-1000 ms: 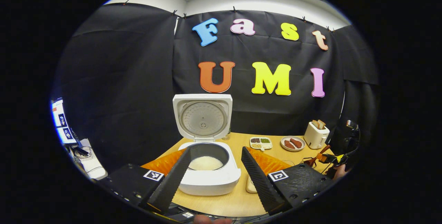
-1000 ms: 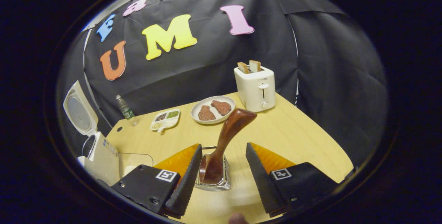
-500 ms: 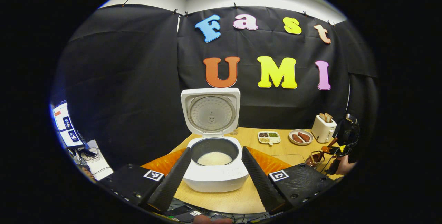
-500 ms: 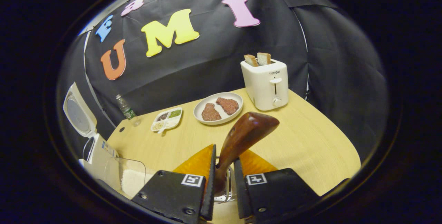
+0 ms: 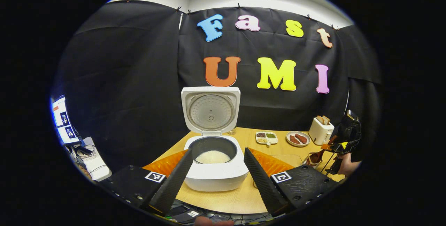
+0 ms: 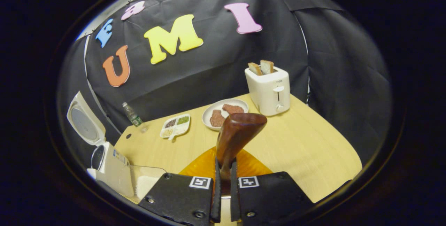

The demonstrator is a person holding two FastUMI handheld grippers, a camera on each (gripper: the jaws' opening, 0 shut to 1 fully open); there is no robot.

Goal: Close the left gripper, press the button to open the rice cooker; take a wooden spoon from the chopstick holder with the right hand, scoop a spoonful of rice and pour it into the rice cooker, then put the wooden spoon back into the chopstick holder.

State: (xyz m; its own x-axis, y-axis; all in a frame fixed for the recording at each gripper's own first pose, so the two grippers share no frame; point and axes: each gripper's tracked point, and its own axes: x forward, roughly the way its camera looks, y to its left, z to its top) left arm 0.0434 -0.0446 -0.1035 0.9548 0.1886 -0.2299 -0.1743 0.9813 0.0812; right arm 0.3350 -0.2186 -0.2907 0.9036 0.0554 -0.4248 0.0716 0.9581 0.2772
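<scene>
Since half a second ago your right hand-held gripper [image 6: 223,184] has tightened on the wooden spoon [image 6: 236,136], and the handle now stands nearly straight up between its two fingers instead of leaning off to the right. Both fingers press on the lower handle with only a narrow slit between them, and the broad rounded end of the spoon rises above the fingertips, in front of the plate of meat [image 6: 224,113]. The chopstick holder sits under the gripper in the right gripper view and is almost hidden; in the left gripper view you can see it as a small wire holder [image 5: 313,159] near the far right edge of the tabletop [image 5: 226,200], with your hand [image 5: 345,166] beside it. Your left hand-held gripper [image 5: 217,156] is spread wide and holds nothing; its fingers frame the rice cooker [image 5: 215,165], which stands just ahead with its lid [image 5: 210,109] upright and white rice [image 5: 213,156] in the pot. Seen from the right gripper, the cooker [image 6: 108,160] lies far to the left, with a clear container of rice [image 6: 146,182] just beside it. A toaster [image 6: 268,88] with two slices, a divided dish [image 6: 175,125] and a water bottle [image 6: 134,116] stand toward the back.
</scene>
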